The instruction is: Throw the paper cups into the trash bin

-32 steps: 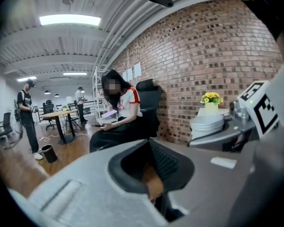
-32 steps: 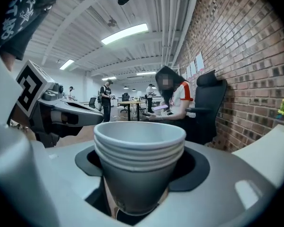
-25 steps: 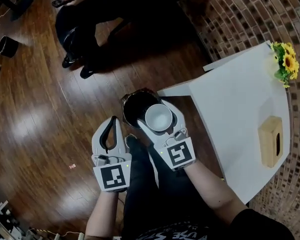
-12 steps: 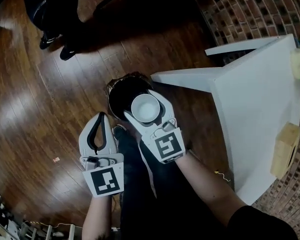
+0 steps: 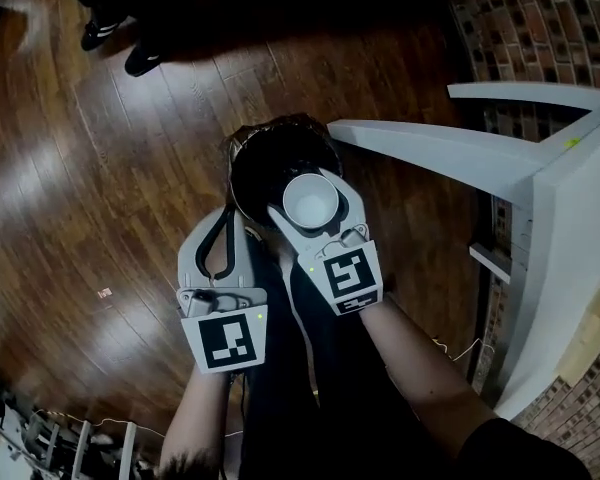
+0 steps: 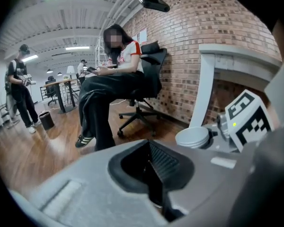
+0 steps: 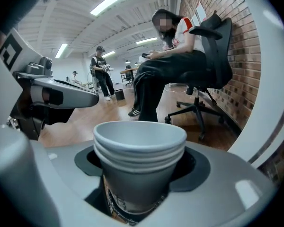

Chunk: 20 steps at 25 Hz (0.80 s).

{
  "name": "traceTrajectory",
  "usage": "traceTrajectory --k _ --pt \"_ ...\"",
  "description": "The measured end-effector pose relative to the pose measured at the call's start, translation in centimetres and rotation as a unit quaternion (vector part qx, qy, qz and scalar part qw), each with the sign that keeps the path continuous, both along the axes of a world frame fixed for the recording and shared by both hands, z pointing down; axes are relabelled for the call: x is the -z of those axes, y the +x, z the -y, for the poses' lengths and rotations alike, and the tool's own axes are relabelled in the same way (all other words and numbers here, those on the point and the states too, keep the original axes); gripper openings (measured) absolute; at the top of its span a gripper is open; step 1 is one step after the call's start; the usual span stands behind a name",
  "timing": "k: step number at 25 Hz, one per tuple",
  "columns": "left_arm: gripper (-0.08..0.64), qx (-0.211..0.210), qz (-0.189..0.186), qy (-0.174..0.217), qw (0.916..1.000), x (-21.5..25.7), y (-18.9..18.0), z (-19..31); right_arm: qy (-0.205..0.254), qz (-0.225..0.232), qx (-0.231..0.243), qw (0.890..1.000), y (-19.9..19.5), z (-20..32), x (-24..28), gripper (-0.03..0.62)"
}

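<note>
A stack of white paper cups (image 5: 310,204) sits upright between the jaws of my right gripper (image 5: 304,190), which is shut on it. The stack hangs over the near edge of the round black trash bin (image 5: 248,158) on the wooden floor. In the right gripper view the cups (image 7: 139,157) fill the middle, three rims nested. My left gripper (image 5: 226,218) is just left of the right one, beside the bin, shut with nothing held. In the left gripper view its jaws meet (image 6: 152,161), and the cups (image 6: 193,137) show at the right.
A white table (image 5: 570,198) stands to the right against a brick wall. A person sits on a black office chair (image 6: 146,74) beyond the bin, with shoes (image 5: 130,60) on the floor at the top left. The operator's legs are below the grippers.
Both grippers have sunk toward the bin, which now looks larger and closer. The cups stay in the right gripper, over the bin's near edge. The left gripper stays shut.
</note>
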<state>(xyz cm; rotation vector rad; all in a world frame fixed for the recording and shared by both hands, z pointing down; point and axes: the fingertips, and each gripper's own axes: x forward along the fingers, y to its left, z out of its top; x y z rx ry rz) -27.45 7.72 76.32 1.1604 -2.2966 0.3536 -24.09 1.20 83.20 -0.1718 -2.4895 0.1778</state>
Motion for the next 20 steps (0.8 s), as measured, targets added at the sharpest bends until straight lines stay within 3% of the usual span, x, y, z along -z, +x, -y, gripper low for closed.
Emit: traceTrajectory --k 7,18,20 --pt "0.005 0.030 -0.027 0.000 0.9992 -3.8 -0.7 -0.9 -0.013 -0.038 -0.014 0.999 0.0 0.6 -4.1 0.356" --pt "0.005 0.006 -0.034 -0.005 0.9994 -4.9 1.0 0.2 -0.022 -0.096 -0.020 0.995 1.6 0.4 -7.5 0.362" --pt "0.005 0.004 -0.035 -0.005 0.9994 -4.9 1.2 0.3 -0.027 -0.103 -0.020 0.994 1.9 0.3 -8.1 0.388"
